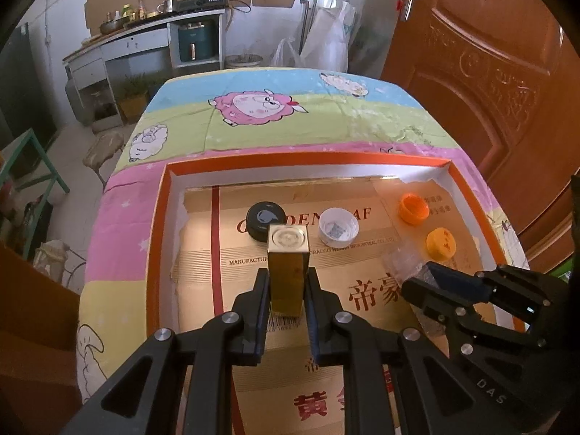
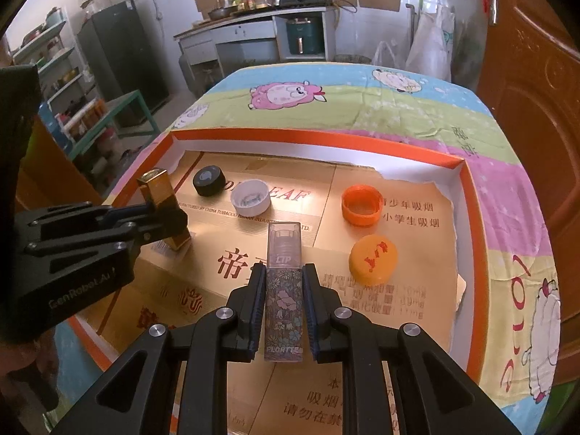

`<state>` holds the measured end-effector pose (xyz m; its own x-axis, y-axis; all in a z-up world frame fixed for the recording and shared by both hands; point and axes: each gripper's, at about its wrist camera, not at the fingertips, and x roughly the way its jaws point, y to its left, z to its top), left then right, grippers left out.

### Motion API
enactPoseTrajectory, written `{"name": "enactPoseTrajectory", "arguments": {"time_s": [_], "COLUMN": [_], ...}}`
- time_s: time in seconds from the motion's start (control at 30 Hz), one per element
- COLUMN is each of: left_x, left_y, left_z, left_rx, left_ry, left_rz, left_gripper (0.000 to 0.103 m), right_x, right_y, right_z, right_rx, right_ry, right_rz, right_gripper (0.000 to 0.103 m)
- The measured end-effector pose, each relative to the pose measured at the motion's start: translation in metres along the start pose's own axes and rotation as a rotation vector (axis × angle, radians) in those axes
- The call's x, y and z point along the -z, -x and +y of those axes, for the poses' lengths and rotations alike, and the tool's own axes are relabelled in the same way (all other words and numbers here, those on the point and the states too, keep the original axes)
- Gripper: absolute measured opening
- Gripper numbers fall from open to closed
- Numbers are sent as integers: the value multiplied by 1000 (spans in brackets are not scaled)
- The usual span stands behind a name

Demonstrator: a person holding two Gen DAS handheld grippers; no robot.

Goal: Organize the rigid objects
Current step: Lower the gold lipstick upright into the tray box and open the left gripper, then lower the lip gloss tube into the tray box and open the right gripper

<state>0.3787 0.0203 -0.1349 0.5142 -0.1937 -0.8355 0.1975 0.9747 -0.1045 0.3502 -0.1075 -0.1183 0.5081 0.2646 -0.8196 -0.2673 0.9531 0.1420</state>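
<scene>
My left gripper is shut on a gold square tube, held upright over the cardboard floor of an orange-rimmed tray. In the right wrist view the gold tube stands at the tray's left side in the left gripper. My right gripper is shut on a clear floral lip tube marked LIP. That gripper shows at the right in the left wrist view, with the clear tube in it.
Loose caps lie in the tray: a black cap, a white cap, an open orange cap and a yellow-orange cap. The tray sits on a cartoon-sheep cloth. A wooden door stands right.
</scene>
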Motion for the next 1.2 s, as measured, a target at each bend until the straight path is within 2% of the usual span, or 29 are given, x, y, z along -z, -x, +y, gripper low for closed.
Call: {"name": "enactPoseTrajectory", "arguments": {"time_s": [0.73, 1.0, 1.07, 1.13, 1.2], "left_x": [6, 6, 6, 7, 8], "left_y": [-13, -6, -4, -2, 1], "left_z": [-4, 0, 1, 1, 0], "left_rx": [23, 19, 20, 22, 24], "left_ry": [-2, 14, 15, 13, 11], "left_rz": [12, -16, -22, -27, -35], "left_gripper": [20, 20, 26, 47, 53], "right_x": [-5, -4, -4, -4, -4], "right_y": [-6, -8, -8, -8, -6], "right_z": [-1, -1, -1, 1, 3], "right_rx": [4, 2, 2, 2, 12], "right_ry": [15, 17, 19, 23, 32], "right_rz": [-14, -11, -15, -19, -24], "right_gripper": [21, 22, 24, 26, 27]}}
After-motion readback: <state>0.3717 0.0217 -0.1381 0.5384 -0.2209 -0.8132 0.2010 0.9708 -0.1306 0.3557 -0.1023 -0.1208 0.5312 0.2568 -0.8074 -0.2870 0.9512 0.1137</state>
